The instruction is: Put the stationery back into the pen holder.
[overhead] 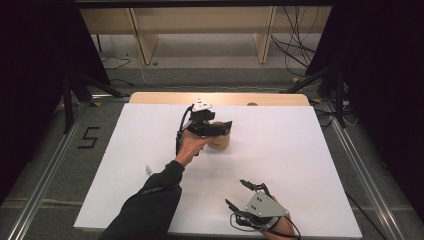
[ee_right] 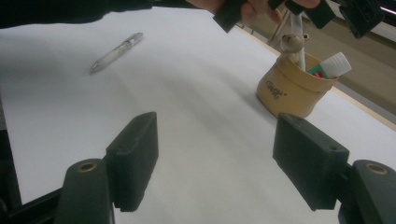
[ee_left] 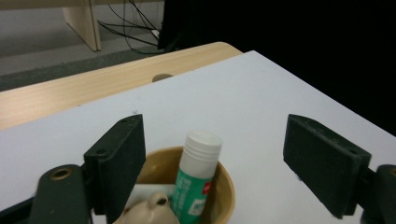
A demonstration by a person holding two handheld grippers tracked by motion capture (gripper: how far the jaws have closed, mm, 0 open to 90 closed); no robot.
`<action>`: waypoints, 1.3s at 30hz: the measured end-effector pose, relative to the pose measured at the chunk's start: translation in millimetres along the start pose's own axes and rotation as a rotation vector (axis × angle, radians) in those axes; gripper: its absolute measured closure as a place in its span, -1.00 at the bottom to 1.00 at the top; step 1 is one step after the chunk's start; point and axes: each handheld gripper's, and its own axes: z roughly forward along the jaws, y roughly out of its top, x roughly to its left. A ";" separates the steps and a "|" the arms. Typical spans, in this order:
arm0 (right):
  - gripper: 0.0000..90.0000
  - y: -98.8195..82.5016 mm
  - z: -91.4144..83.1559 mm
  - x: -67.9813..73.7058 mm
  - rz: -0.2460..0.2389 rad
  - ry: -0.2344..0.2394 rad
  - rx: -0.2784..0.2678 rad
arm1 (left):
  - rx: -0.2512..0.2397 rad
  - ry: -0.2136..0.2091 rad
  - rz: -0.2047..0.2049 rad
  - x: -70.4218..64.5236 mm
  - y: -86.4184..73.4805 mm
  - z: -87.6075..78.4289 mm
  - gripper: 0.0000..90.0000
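Right gripper (overhead: 239,194) nearest the camera, low over the near table edge, jaws spread, nothing between them.
Left gripper (overhead: 216,126) hovers over tan cup (overhead: 220,141) at mid-table toward the far edge, jaws wide apart, gripping nothing. Glue stick (ee_left: 196,179) stands in the cup (ee_left: 226,186), long axis near vertical, white cap up, leaning slightly toward the cup's rim; a small bear-headed pen (ee_right: 295,44) stands beside it. Clear pen (ee_right: 116,51) lies flat on the white table (overhead: 300,150) near the left sleeve, well apart from the cup. Open white surface on all sides of the cup; wooden strip runs along the far edge.
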 end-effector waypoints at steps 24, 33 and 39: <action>-0.30 0.6 1.8 0.5 0.011 -0.002 0.016 | 0.091 -0.033 -0.021 5.4 -25.2 -79.0 -0.63; -0.30 0.9 3.1 -0.3 0.035 0.001 0.025 | 0.095 0.006 -0.040 21.7 -41.0 -106.7 -0.63; -0.30 2.0 5.1 1.3 0.066 0.013 0.033 | 0.062 0.022 -0.044 27.7 -49.0 -126.1 -0.63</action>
